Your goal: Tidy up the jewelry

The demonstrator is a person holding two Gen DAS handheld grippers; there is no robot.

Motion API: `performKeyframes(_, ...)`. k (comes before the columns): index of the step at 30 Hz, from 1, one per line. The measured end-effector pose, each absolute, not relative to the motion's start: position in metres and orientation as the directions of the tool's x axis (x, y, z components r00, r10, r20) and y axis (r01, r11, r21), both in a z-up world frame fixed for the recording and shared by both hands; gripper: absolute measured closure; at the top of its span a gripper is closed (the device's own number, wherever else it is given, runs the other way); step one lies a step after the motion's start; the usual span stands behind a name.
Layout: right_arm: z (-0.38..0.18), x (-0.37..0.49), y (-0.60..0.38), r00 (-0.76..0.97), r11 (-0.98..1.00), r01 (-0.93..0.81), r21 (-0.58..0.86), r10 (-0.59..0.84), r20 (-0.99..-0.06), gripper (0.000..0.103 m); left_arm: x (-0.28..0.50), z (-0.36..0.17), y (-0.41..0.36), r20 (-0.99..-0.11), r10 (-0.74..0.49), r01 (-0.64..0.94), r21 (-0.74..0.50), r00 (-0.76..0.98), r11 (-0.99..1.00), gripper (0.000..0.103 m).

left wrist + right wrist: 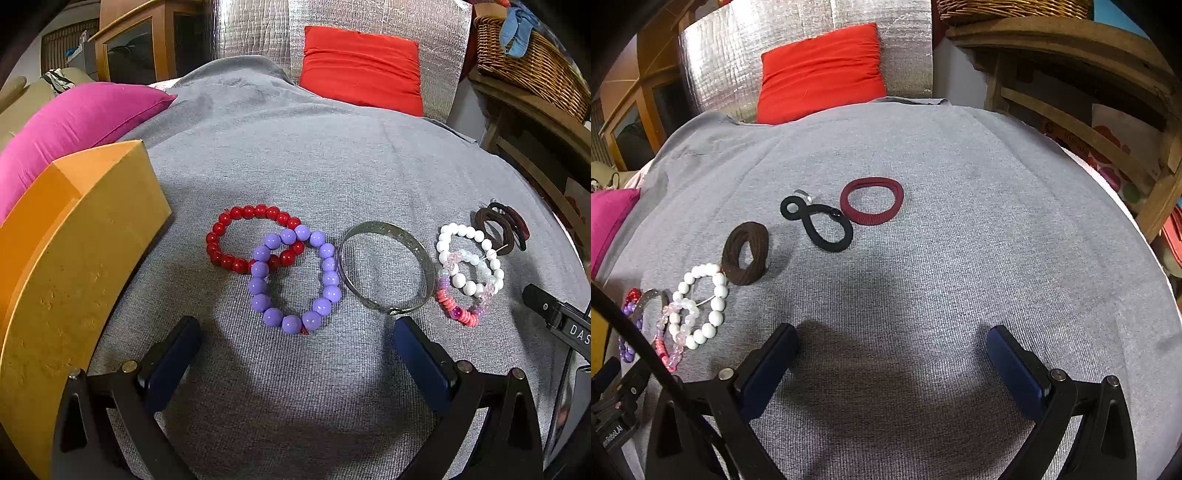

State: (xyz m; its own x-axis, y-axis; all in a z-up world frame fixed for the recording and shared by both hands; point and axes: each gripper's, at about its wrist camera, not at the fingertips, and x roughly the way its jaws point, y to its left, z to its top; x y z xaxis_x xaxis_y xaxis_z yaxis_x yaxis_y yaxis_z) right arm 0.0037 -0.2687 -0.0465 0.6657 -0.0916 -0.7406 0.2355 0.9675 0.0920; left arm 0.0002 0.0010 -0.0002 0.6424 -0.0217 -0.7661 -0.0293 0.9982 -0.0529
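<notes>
On the grey cloth (295, 166), bracelets and hair ties are being shown laid out in a row

Beside the orange box (74, 258), a red bead bracelet (221, 236) is being overlapped by a purple bead bracelet (328, 277); a metal bangle (424, 258), a white bead bracelet (469, 284) and a pink bead bracelet (461, 314) are being seen further right. Beyond them, a brown hair tie (745, 253), a black hair tie (827, 240) and a maroon hair tie (871, 218) are lying. The left gripper (297, 339) and right gripper (892, 343) are both being held spread wide, grasping nothing
</notes>
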Motion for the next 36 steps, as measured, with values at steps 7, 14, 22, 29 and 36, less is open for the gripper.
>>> performKeyframes(7,-0.039,-0.009,-0.261,0.617,0.983,0.167,0.076,-0.044,-0.786,0.0,0.0,0.0,0.001,-0.765,-0.022,-0.03,-0.053,0.644,0.998,0.0)
performKeyframes(14,-0.041,-0.025,-0.262,0.61,0.996,0.057,0.068,0.019,-0.793,0.0,-0.006,0.011,-0.011,-0.838,0.021,-0.095,-0.037,0.545,0.995,0.0)
performKeyframes(22,0.007,-0.075,-0.25,0.702,0.996,0.033,0.079,0.033,-0.712,0.0,-0.101,0.083,-0.012,-0.72,0.112,-0.092,0.068,0.685,0.993,0.0)
performKeyframes(29,0.076,-0.148,-0.22,0.829,0.991,-0.061,0.121,0.118,-0.547,0.0,-0.147,0.136,0.017,-0.622,0.184,-0.144,0.114,0.761,0.983,0.0)
performKeyframes(36,0.092,-0.199,-0.207,0.88,0.984,-0.063,0.164,0.133,-0.457,0.0,-0.178,0.175,0.027,-0.541,0.195,-0.153,0.122,0.818,0.981,0.0)
